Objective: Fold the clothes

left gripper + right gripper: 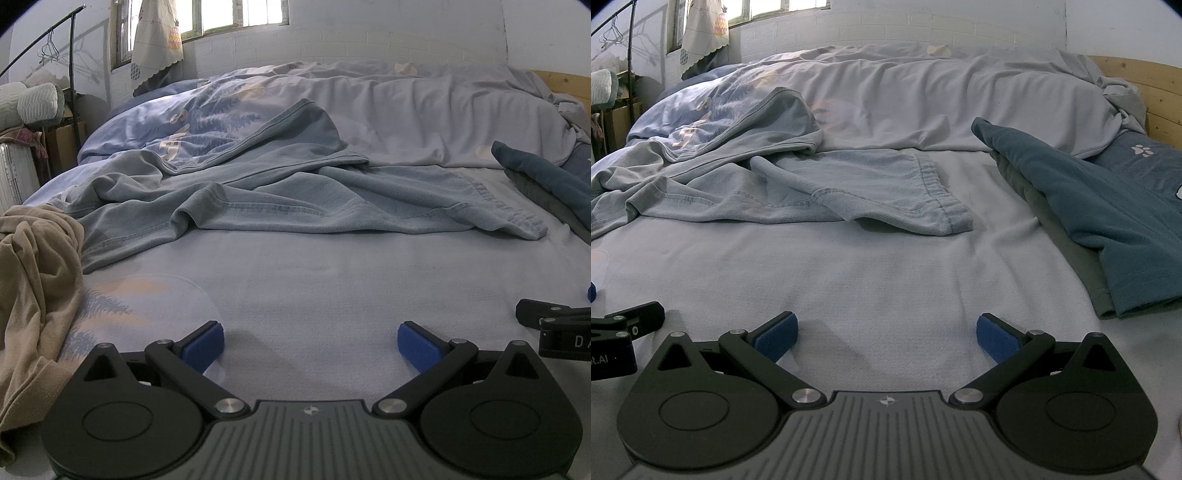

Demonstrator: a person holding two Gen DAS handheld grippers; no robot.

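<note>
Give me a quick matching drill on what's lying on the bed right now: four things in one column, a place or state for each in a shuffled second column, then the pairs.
Things:
1. light blue jeans
2. dark teal garment
3. tan garment
4. left gripper

Places or states:
A. folded, at the right side of the bed
B. jaws wide open, nothing between them
C. spread out rumpled across the middle of the bed
D. bunched in a heap at the left edge

Pairs: 1-C, 2-A, 3-D, 4-B
</note>
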